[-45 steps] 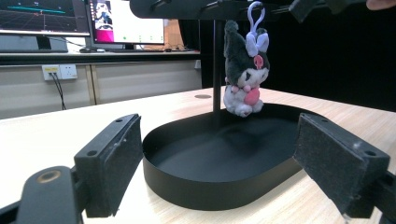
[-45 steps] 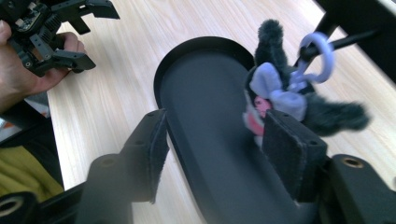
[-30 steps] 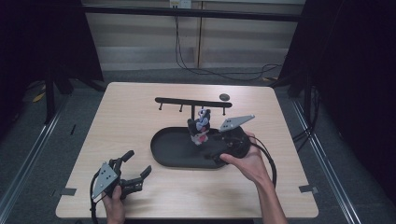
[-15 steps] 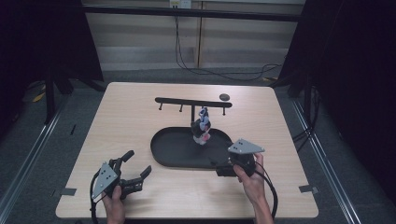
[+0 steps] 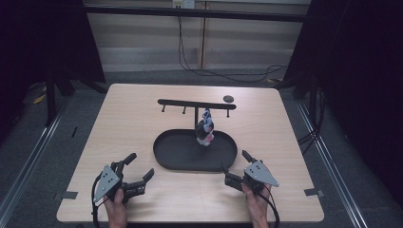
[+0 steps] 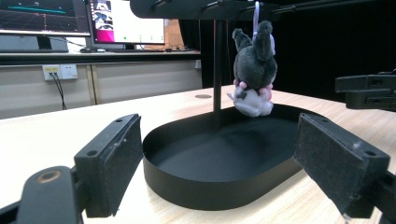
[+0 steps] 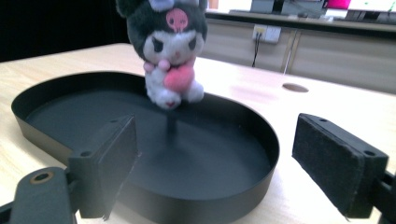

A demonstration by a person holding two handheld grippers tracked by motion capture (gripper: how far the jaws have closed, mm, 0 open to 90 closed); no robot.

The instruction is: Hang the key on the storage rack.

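Black and oval, the tray (image 5: 166,159) sits at the middle of the desk (image 5: 128,114), with a T-shaped hanger stand (image 5: 196,102) rising from its far side. A plush toy (image 5: 206,127) hangs by its loop from a hook on the crossbar, suspended just above the tray floor near the post; whether it touches the post cannot be told. The tray holds nothing else.

The left hand-held gripper (image 5: 134,166) rests near the desk's near-left corner, jaws spread wide and holding nothing. The right hand-held gripper (image 5: 236,168) sits at the near edge, just beside the tray's right end, jaws likewise spread and empty, aimed at the toy.

Judged step: hanging appears complete and both tools are parked. If removal follows, approach with the right hand-held gripper over the near tray wall, close on the toy's body rather than the loop, then lift until the loop clears the hook before drawing back. Avoid knocking the post, which could tip the stand.
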